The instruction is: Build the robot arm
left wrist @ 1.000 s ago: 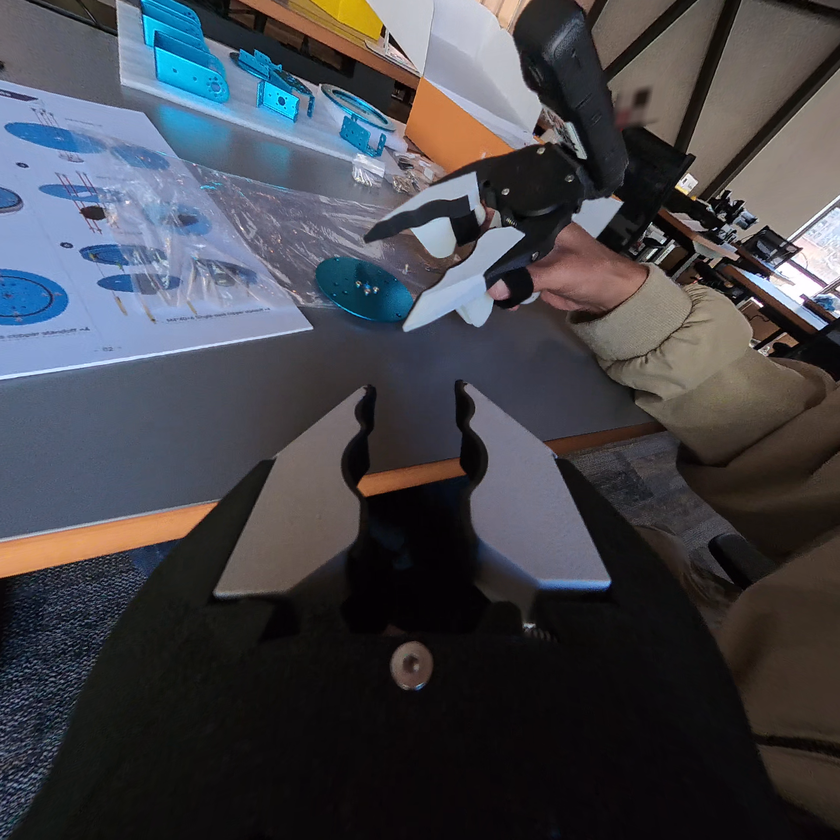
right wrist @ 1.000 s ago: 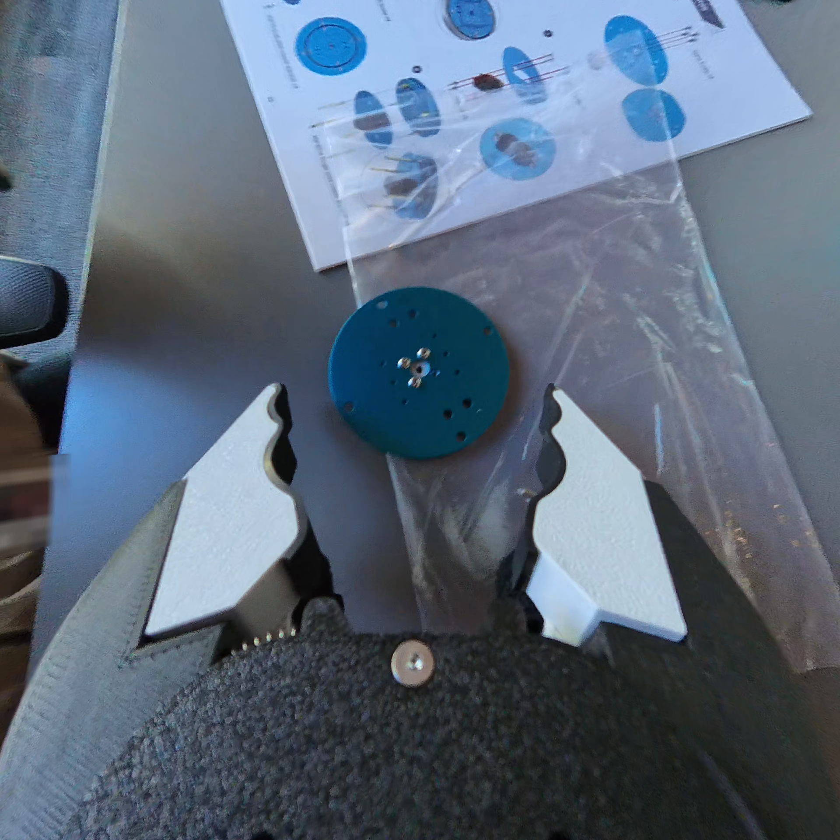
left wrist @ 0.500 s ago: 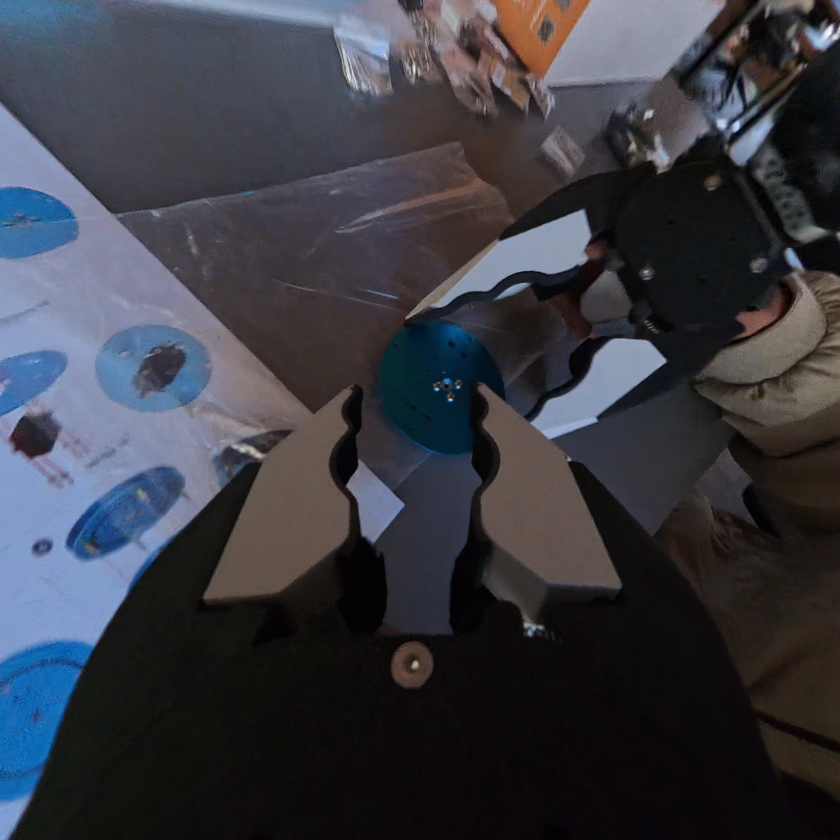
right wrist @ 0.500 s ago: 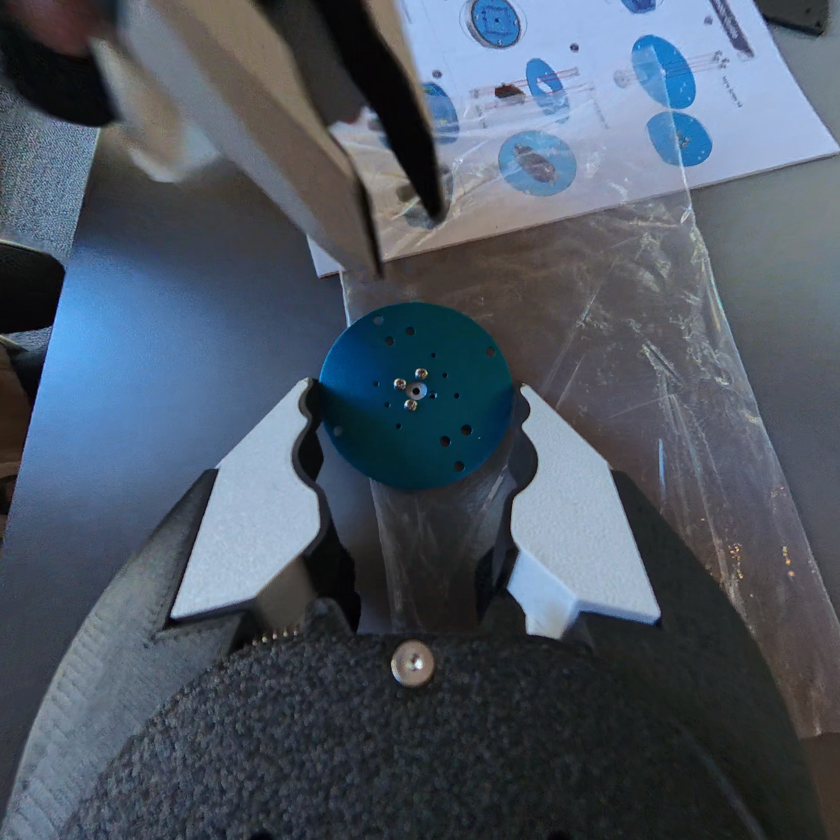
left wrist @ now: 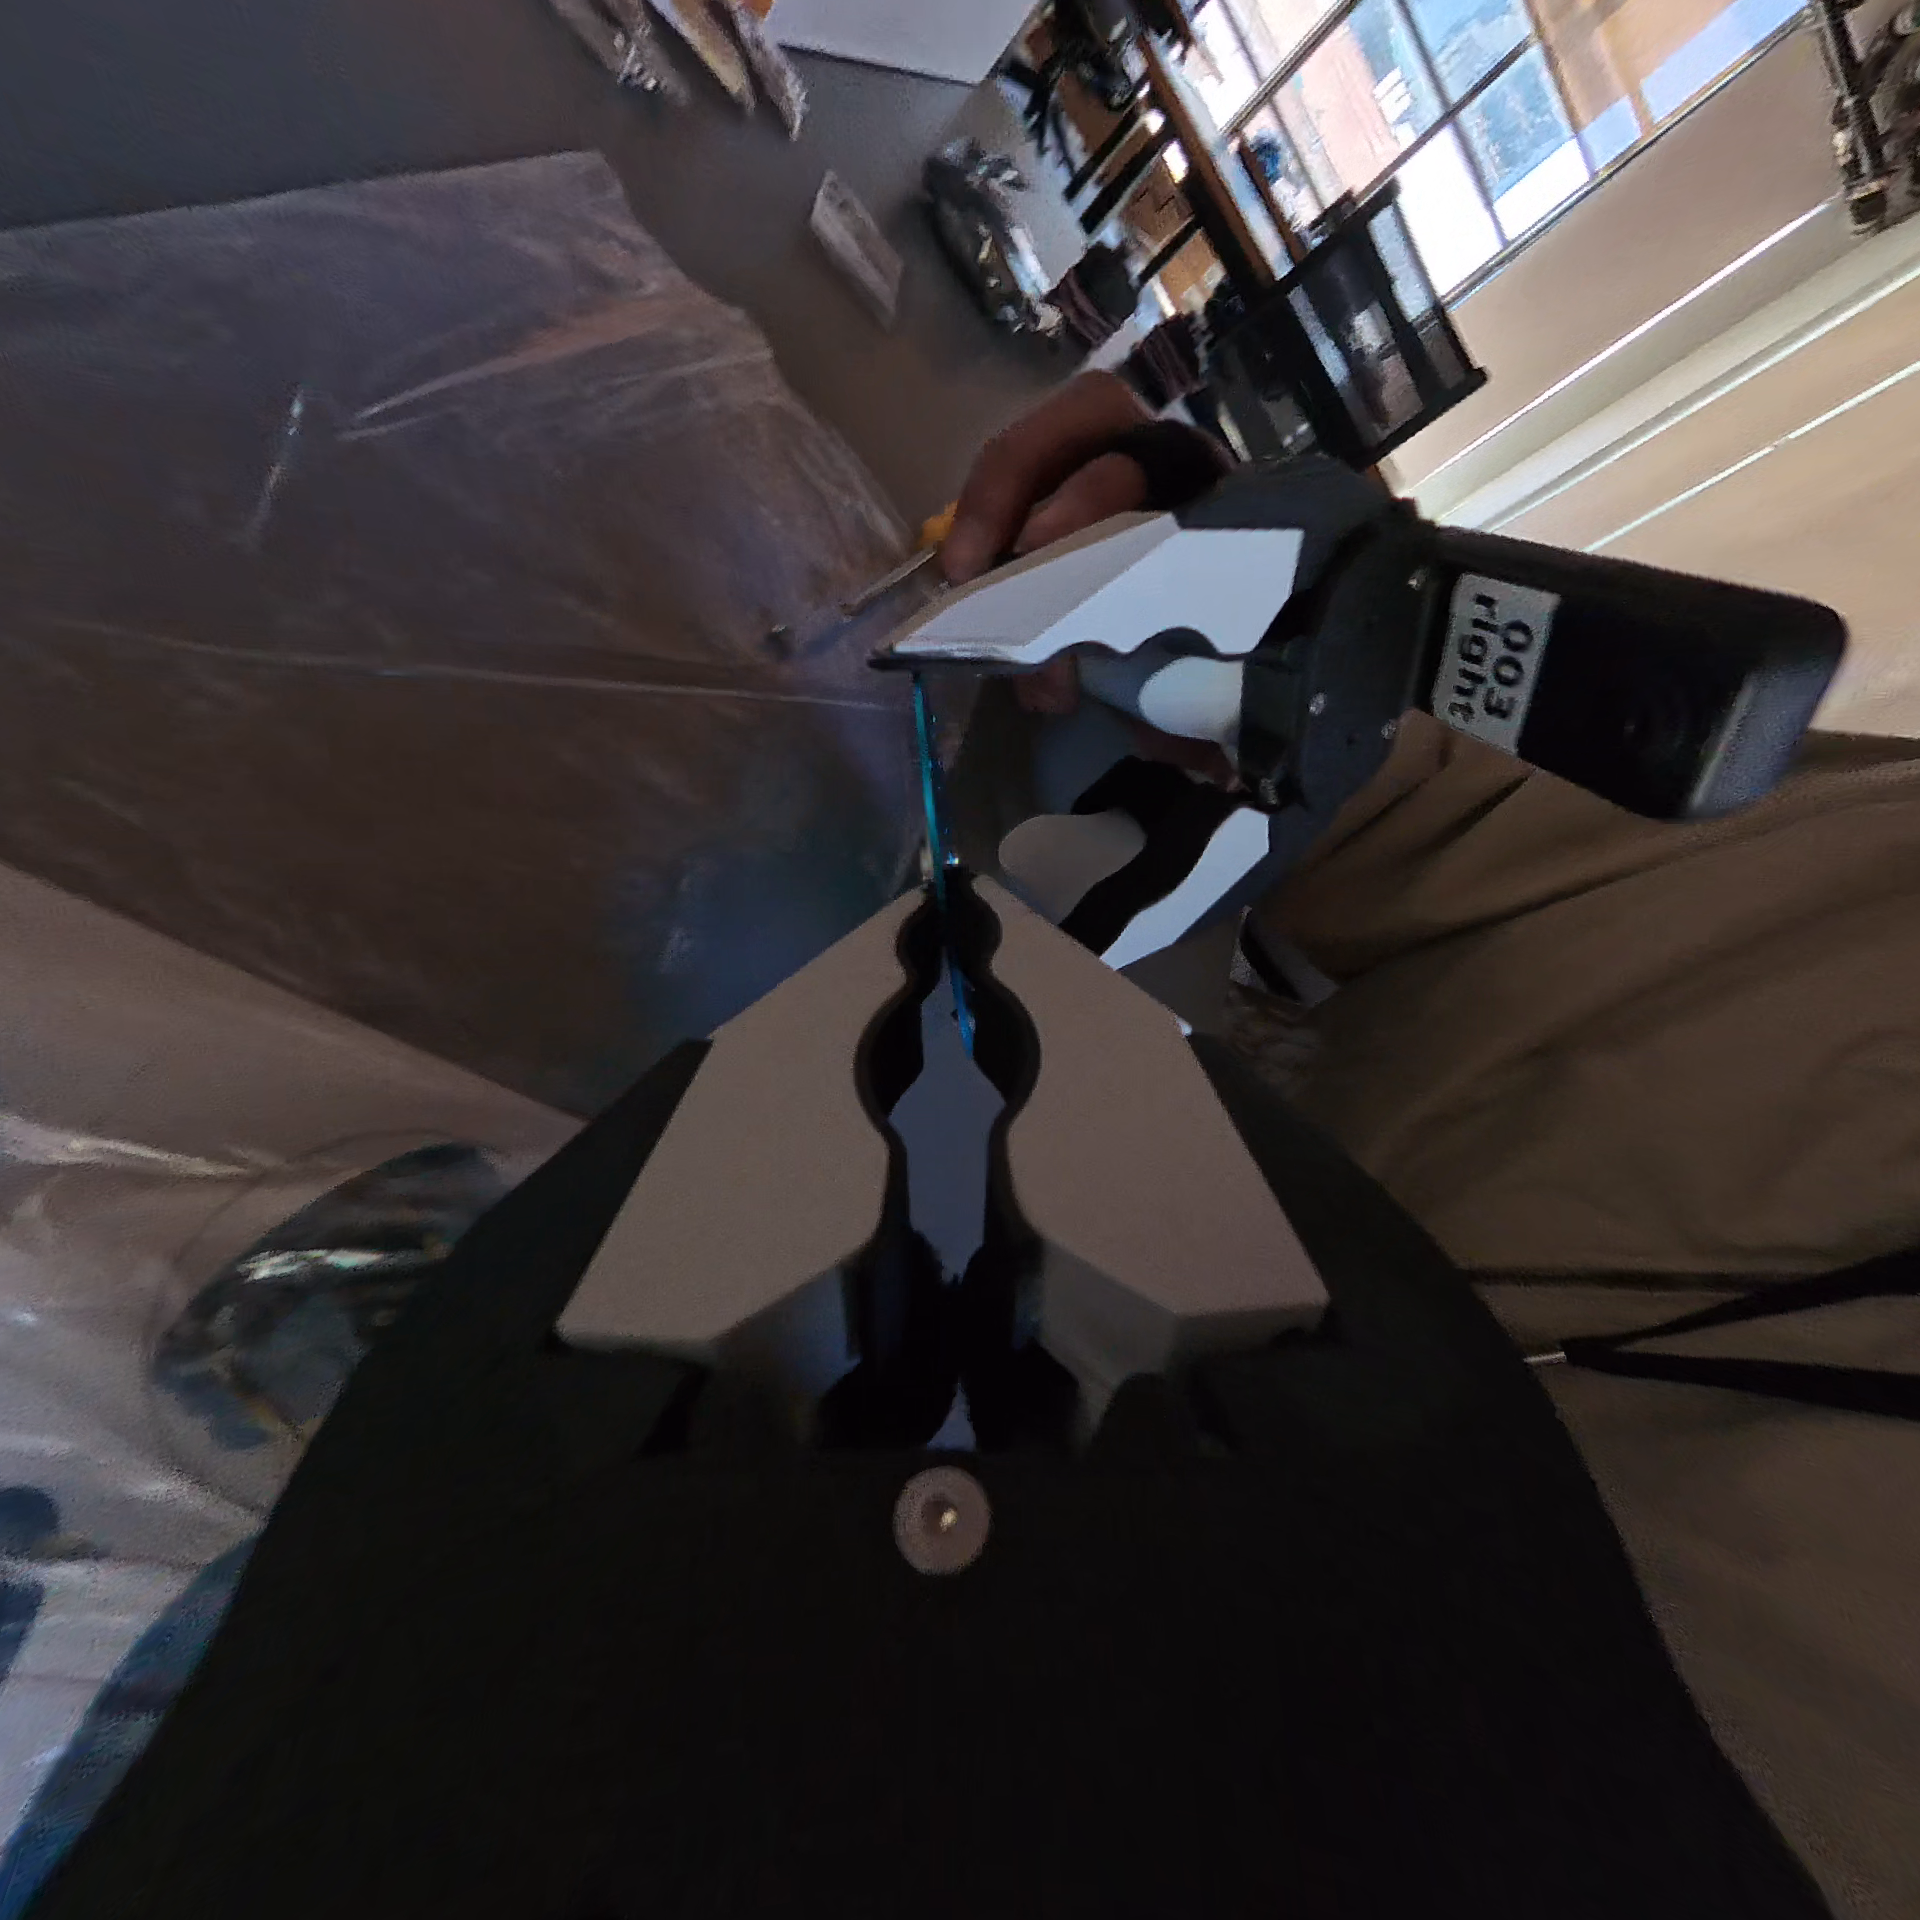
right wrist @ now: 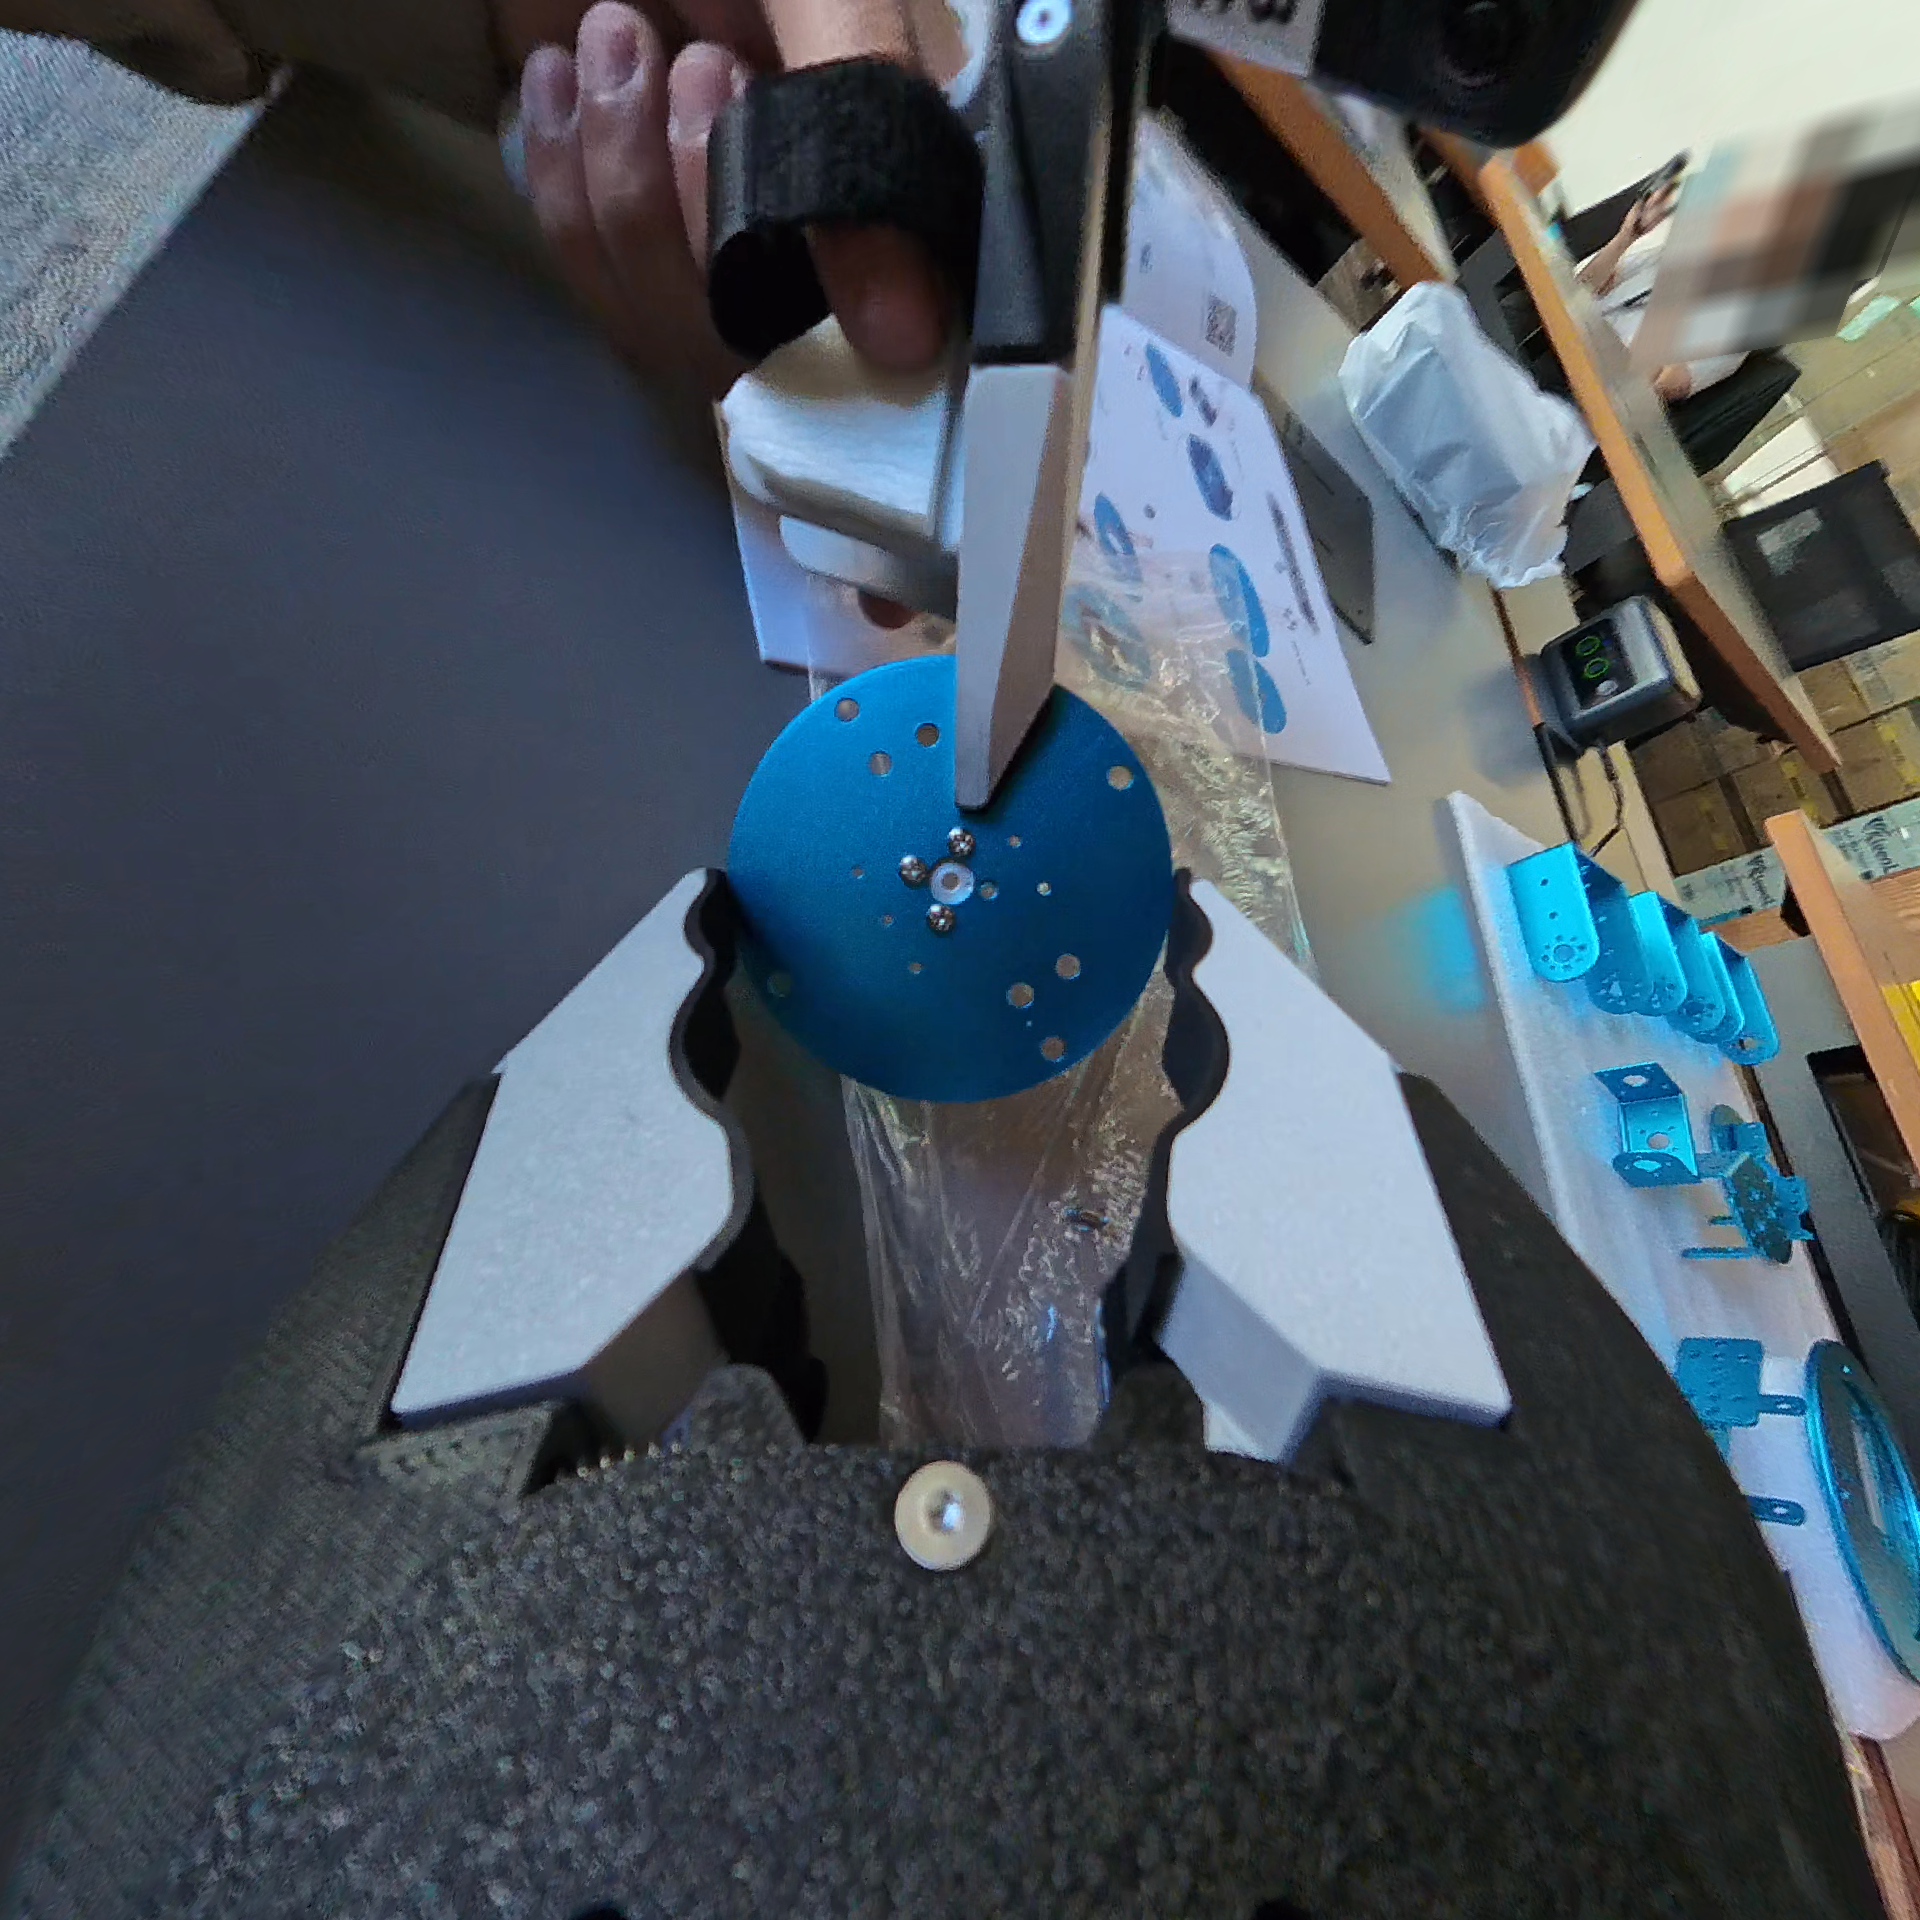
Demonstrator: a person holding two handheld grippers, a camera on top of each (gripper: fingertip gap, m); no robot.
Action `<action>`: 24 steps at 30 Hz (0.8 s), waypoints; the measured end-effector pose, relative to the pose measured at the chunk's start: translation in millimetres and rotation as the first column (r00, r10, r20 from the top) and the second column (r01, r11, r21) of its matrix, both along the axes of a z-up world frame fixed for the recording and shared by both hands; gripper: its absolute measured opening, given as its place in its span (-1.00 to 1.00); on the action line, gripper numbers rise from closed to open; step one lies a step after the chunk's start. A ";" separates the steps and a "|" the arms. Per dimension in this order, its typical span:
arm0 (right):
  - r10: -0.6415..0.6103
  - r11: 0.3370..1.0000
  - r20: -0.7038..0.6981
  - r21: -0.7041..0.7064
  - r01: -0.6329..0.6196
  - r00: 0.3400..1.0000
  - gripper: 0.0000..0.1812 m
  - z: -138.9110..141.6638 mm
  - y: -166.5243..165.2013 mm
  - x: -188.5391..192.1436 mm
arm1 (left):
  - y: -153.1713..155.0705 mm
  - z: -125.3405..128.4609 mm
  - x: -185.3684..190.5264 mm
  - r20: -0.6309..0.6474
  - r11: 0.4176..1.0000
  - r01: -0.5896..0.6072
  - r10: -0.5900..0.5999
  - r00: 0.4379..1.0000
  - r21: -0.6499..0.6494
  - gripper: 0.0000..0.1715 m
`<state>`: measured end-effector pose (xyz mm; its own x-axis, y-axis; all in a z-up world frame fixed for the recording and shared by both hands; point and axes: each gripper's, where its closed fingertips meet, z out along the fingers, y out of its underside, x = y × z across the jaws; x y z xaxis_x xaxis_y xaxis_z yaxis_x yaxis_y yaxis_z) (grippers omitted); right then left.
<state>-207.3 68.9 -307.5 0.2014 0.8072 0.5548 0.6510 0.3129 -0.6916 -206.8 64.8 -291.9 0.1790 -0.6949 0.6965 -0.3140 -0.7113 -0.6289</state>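
1. Where the right hand-held gripper [right wrist: 951, 909] reaches forward, its fingers are spread wide and press the opposite rims of a blue perforated disc [right wrist: 951, 894], lifted off the desk [right wrist: 312, 727].
2. The left hand-held gripper [left wrist: 951, 899], nearly closed, pinches the same disc [left wrist: 940, 821] by its edge from the far side.
3. Beneath the disc lies a clear plastic bag [right wrist: 997, 1226]; nothing can be made out inside it.
4. Farther off, a white foam tray [right wrist: 1538, 1039] carries blue metal brackets [right wrist: 1621, 951].
5. A printed sheet [right wrist: 1278, 582] with blue diagrams lies beyond the bag.
6. The right hand-held gripper's body bears a white label [left wrist: 1491, 660].
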 end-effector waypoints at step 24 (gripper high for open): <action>-0.149 0.438 -0.828 -0.546 -0.715 0.541 -1.00 135.3 -71.6 18.6 | -68.2 123.8 14.9 0.512 0.842 -0.431 0.227 0.829 0.325 -0.92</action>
